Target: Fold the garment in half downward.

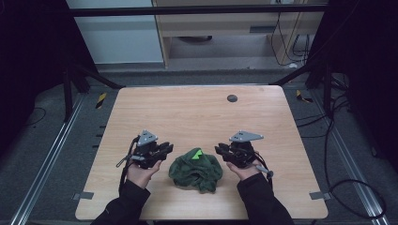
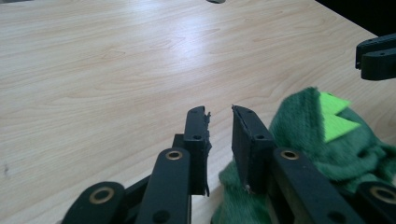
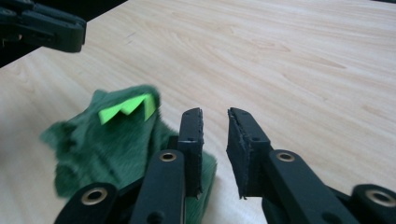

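One pale wooden counter (image 1: 197, 112), largest of all, with a small dark round disc (image 1: 232, 98) near its far edge. Next in size, a crumpled dark green plush cloth (image 1: 195, 170) with a bright lime zigzag patch (image 1: 196, 153) on top, heaped near the front edge between both grippers. Just left of the heap, left gripper (image 1: 165, 149), held in a sleeved hand (image 1: 141, 172), jaws slightly parted with nothing between them, right jaw beside the green pile in its own view. Just right of the heap, right gripper (image 1: 220, 150), in the other hand (image 1: 245, 169), jaws likewise a little apart and empty, hovering over bare wood.
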The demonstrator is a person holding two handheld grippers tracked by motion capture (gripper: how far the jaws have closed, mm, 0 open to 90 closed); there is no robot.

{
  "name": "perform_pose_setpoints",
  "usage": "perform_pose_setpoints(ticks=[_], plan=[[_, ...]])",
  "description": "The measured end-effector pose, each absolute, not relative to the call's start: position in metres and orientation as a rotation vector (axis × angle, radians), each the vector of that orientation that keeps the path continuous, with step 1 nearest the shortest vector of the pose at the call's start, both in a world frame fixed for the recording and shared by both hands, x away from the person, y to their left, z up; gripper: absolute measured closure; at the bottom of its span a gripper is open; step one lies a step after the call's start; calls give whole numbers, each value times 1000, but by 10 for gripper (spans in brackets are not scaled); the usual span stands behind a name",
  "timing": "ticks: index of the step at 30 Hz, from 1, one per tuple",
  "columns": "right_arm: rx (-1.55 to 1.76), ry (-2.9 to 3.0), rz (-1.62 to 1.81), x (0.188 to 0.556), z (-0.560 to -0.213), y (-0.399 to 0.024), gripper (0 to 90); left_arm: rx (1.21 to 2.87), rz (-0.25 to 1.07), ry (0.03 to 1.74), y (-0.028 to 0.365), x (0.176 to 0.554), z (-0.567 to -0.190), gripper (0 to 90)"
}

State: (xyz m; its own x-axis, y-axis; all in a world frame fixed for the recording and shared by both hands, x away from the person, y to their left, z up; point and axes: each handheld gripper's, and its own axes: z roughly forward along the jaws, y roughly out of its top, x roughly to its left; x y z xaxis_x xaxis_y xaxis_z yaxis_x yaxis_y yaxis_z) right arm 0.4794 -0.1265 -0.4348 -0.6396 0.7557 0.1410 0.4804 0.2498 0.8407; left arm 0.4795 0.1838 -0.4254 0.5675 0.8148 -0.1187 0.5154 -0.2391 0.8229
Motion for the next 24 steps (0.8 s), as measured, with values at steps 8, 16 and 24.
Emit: perform_pose_setpoints(ticks=[8,16,24], plan=[[1170,2240,1316,492,-444,-121,839,1955,423,1084,172,493,-438,848],[1167,2276,1314,496,-451,-115,900,1993,393,1069,169,496,-446,898],[1162,2327,1311,491,-458,-107,900,2043,323,1023,159,495,-455,898]])
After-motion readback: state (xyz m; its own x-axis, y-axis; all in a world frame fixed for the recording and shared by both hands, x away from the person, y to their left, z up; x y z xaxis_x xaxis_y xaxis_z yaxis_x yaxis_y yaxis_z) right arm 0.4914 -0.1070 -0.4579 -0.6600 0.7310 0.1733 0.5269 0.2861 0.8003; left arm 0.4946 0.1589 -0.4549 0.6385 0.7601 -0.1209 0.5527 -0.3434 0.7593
